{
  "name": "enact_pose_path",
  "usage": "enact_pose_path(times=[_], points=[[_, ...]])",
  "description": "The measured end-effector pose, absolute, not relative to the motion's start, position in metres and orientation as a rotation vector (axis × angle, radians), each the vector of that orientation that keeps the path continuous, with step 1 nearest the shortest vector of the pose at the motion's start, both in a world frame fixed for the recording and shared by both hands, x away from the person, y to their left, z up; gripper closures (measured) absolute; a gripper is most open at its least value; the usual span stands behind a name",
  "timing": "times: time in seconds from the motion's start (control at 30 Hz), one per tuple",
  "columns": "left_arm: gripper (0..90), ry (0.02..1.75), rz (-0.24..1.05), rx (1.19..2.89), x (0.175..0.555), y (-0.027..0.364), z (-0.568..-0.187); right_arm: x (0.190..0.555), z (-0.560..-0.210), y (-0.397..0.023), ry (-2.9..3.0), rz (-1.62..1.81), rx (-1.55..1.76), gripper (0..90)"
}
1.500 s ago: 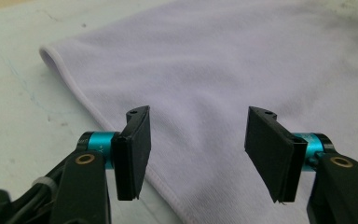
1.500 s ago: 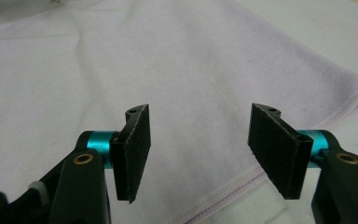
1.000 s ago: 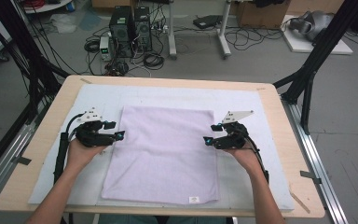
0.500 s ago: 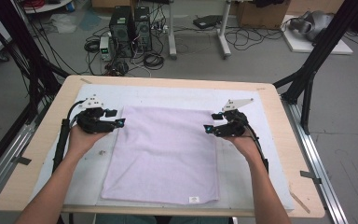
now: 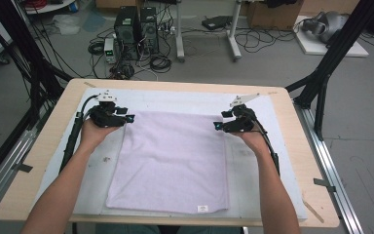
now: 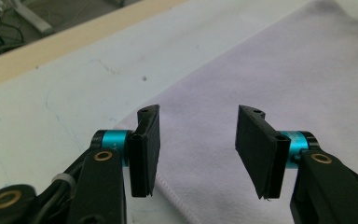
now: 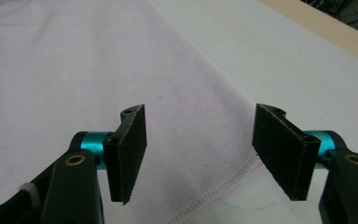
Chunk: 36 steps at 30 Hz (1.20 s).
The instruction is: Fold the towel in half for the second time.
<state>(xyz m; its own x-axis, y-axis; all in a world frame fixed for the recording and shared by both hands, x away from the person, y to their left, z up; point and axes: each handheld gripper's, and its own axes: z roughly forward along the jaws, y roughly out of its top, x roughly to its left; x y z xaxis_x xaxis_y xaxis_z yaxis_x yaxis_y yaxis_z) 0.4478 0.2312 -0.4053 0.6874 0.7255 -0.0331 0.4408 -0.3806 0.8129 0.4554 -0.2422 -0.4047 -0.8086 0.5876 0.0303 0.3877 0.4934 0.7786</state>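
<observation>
Now the towel [image 5: 170, 161] far corners should be pinched squarely: left tool [image 5: 129, 118], jaws just narrowing, and right tool [image 5: 217, 126] both gape, nothing held.

A: Anything reading as text, brand or number?
B: Nothing legible is showing; the small white tag [image 5: 202, 208] on the lilac towel [image 5: 175, 161] is appearing too tiny to read

We look down from high over the surface [image 5: 44, 161]; both gripper views sit close, sharing the towel's [image 5: 173, 161] far corners.
</observation>
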Motion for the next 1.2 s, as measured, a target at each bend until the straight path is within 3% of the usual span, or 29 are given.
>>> enact_pose_path(times=[0.27, 0.47, 0.6, 0.63, 0.67, 0.73, 0.9, 1.2], points=[[51.2, 0.993, 0.471, 2.047, 0.462, 0.228, -0.428, 0.466, -0.429, -0.251, 2.474, 1.106, 0.953, 35.4], [51.0, 1.094, 0.427, 2.049, 0.469, 0.229, -0.446, 0.469, -0.442, -0.259, 2.466, 1.082, 1.033, 38.5], [53.8, 1.110, 0.439, 2.032, 0.469, 0.229, -0.446, 0.467, -0.447, -0.256, 2.449, 1.114, 1.070, 48.8], [57.5, 1.105, 0.422, 2.033, 0.468, 0.229, -0.445, 0.467, -0.447, -0.256, 2.446, 1.116, 1.069, 54.1], [68.7, 1.085, 0.393, 2.034, 0.468, 0.229, -0.445, 0.465, -0.447, -0.255, 2.452, 1.128, 1.064, 65.4], [77.4, 1.077, 0.371, 2.031, 0.468, 0.228, -0.446, 0.463, -0.447, -0.251, 2.490, 1.162, 1.010, 80.1], [84.8, 1.062, 0.371, 2.043, 0.467, 0.228, -0.443, 0.463, -0.446, -0.250, 2.499, 1.182, 1.039, 84.9], [85.4, 0.956, 0.433, 1.983, 0.452, 0.237, -0.420, 0.454, -0.422, -0.253, 2.434, 1.251, 0.959, 85.5]])
